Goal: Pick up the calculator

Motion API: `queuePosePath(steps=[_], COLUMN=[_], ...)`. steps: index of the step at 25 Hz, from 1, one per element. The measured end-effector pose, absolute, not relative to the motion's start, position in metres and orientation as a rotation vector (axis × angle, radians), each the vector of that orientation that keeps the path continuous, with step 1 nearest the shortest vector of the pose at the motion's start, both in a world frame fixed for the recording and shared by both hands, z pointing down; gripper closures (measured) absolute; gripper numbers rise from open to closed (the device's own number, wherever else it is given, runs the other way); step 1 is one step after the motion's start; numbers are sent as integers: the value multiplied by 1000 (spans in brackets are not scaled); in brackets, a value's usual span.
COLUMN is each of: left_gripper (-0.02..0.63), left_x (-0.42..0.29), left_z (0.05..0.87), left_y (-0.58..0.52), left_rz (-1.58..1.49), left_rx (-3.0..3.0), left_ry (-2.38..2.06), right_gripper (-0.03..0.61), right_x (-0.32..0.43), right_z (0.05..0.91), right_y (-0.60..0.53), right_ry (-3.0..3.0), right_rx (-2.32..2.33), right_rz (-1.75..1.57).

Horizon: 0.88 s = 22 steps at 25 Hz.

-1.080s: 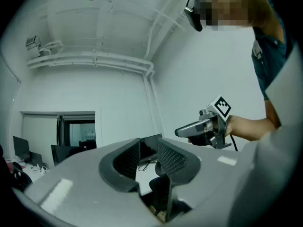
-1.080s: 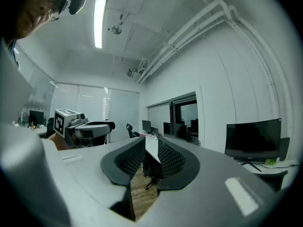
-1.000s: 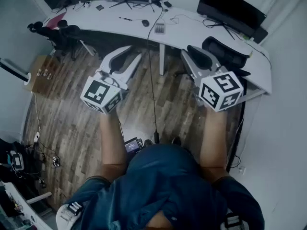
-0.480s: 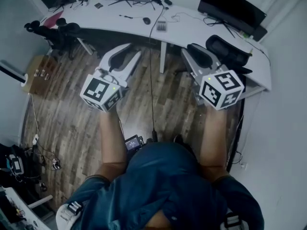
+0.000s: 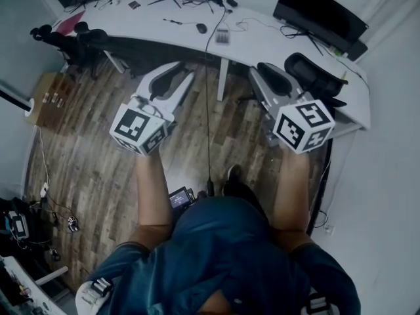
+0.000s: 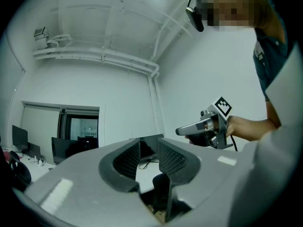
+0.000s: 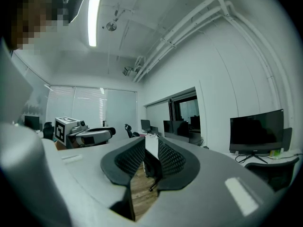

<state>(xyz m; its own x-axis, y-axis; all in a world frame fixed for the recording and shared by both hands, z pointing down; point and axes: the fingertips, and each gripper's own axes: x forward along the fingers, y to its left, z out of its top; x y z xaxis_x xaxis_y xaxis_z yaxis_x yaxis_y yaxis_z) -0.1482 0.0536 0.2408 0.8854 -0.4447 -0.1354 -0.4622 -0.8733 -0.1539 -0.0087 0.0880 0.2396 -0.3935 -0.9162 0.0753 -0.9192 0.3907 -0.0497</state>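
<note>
The calculator (image 5: pixel 221 36), a small grey slab with keys, lies on the long white desk (image 5: pixel 262 41) at the top of the head view, beside a dark mouse (image 5: pixel 201 28). Both grippers hang in the air over the wooden floor, well short of the desk. My left gripper (image 5: pixel 182 71) points toward the desk with its jaws apart and nothing between them (image 6: pixel 148 148). My right gripper (image 5: pixel 258 71) is level beside it, its pads a narrow gap apart, also empty (image 7: pixel 151 148). Each gripper view shows the other gripper off to the side.
A black office chair (image 5: pixel 315 74) stands at the desk just ahead of the right gripper. A dark monitor (image 5: pixel 318 15) sits at the desk's right end. More chairs (image 5: pixel 72 41) and a cardboard box (image 5: pixel 49 97) are at left. A cable (image 5: pixel 209 110) hangs from the desk to the floor.
The person has stepped toward the desk; a shoe now shows on the floor below the grippers. Both grippers went along, jaws unchanged.
</note>
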Motion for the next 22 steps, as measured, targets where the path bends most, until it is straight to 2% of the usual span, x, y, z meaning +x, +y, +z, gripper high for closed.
queuePosePath(steps=[22], left_gripper=[511], left_x=[-67], left_z=[253], left_y=[-70], left_rz=[-16], left_rx=[-2790], left_ry=[958], right_gripper=[511], right_x=[83], right_z=[249], right_y=[-74], right_ry=[-2786], right_rx=[1500], right_rz=[200])
